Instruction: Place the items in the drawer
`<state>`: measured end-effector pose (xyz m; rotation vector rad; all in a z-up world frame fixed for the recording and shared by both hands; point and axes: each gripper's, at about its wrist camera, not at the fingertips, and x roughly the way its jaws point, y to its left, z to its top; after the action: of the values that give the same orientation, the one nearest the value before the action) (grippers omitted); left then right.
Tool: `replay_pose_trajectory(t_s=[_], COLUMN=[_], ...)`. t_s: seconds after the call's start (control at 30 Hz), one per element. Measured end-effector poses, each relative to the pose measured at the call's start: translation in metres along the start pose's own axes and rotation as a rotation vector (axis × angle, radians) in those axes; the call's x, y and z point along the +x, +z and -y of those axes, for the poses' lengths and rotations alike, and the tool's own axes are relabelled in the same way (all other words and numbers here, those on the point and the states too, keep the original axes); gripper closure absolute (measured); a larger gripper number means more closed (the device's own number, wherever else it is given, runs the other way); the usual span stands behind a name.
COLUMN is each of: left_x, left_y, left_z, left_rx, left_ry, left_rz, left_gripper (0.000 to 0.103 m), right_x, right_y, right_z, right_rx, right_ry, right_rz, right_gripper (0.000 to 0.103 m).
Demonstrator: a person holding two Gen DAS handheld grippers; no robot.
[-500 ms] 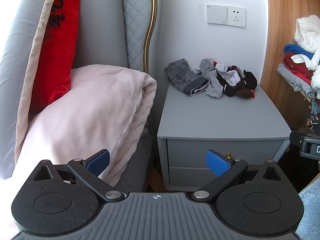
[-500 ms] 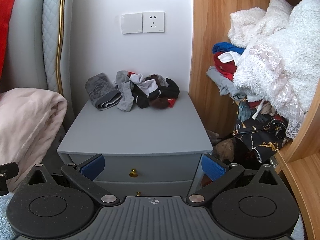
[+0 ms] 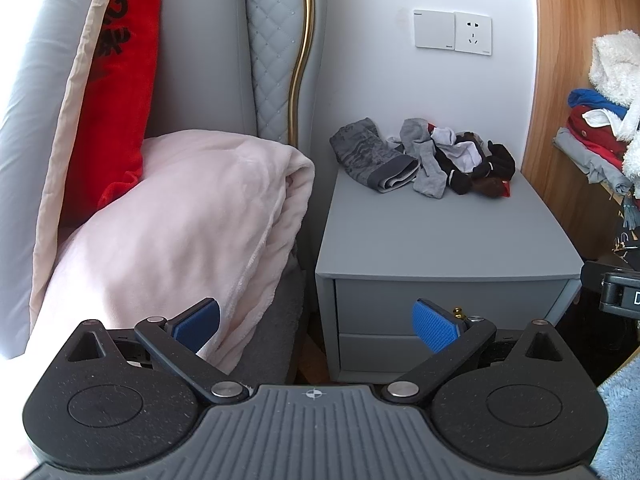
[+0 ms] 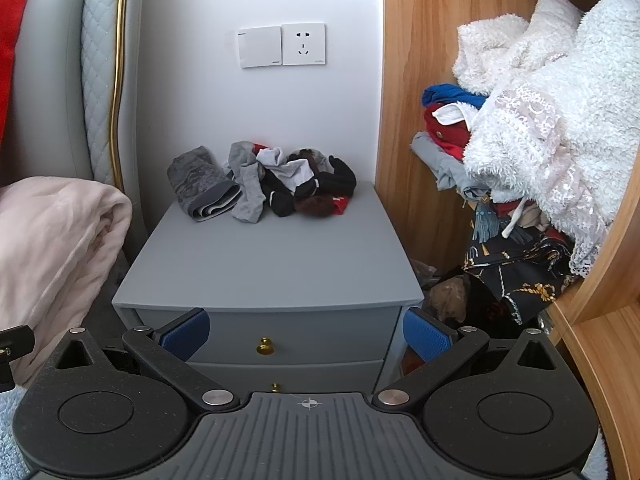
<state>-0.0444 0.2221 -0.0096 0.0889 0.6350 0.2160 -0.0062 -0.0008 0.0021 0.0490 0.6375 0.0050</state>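
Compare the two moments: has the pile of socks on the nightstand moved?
No. The socks lie in the same place at the back of the nightstand, below the wall socket, as before.

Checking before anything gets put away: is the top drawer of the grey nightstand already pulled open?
No, the top drawer sits flush with the nightstand, brass knob forward, both drawers closed.

Left hand-held gripper [image 3: 316,326] and right hand-held gripper [image 4: 306,332] both gape wide, empty, tilted downward
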Motion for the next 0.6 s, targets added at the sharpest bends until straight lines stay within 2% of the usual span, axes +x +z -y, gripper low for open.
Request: replay_pose_trajectory(t_s=[0.6], left_x=[0.0003], left_y=[-0.0028], left_z=[0.0027], left_rx=[-0.003], left_ry=[0.003], left_rz=[-0.003], left_gripper=[0.000], right_x=[0.0010], right_y=[0.0003], right_z=[0.0005], right_rx=[0.001], right_ry=[0.001], right_rz=[-0.004], right_gripper=[0.000])
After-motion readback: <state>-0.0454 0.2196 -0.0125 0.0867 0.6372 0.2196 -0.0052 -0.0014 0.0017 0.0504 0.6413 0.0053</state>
